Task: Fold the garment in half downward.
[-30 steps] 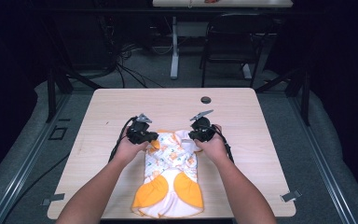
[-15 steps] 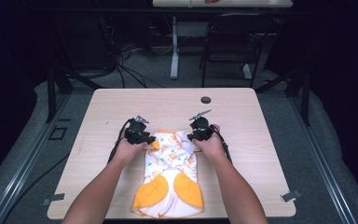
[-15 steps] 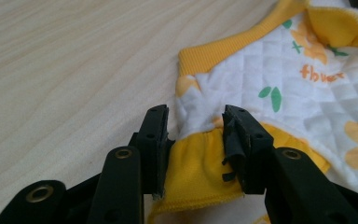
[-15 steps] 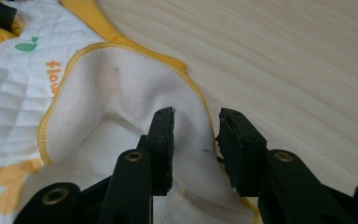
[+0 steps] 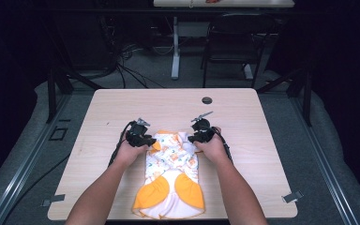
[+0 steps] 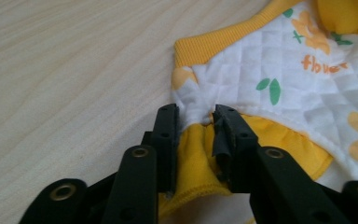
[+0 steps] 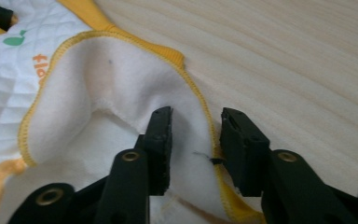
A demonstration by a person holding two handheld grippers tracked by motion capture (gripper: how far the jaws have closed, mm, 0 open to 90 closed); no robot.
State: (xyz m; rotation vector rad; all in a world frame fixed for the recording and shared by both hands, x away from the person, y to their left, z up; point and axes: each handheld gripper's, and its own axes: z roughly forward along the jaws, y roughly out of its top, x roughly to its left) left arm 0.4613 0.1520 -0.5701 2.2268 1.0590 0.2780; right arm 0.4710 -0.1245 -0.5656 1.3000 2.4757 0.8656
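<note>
- We are closing both claws, left claw [image 6: 196, 116] and right claw [image 7: 196, 119], slightly open astride the far corners of the quilted white-and-yellow baby garment [image 5: 171, 180].
- Folding is looking barely begun on the wooden tabletop [image 5: 122, 108].

The garment [image 5: 171, 176] lies on the table [image 5: 112, 108] at lower centre of the high view. The left gripper [image 5: 140, 137] sits at its upper left corner, the right gripper [image 5: 200, 132] at its upper right.

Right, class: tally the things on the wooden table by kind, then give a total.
Grippers: 2, the left gripper and the right gripper
Yellow-and-white garment: 1
Small dark round disc: 1
Total: 4
</note>
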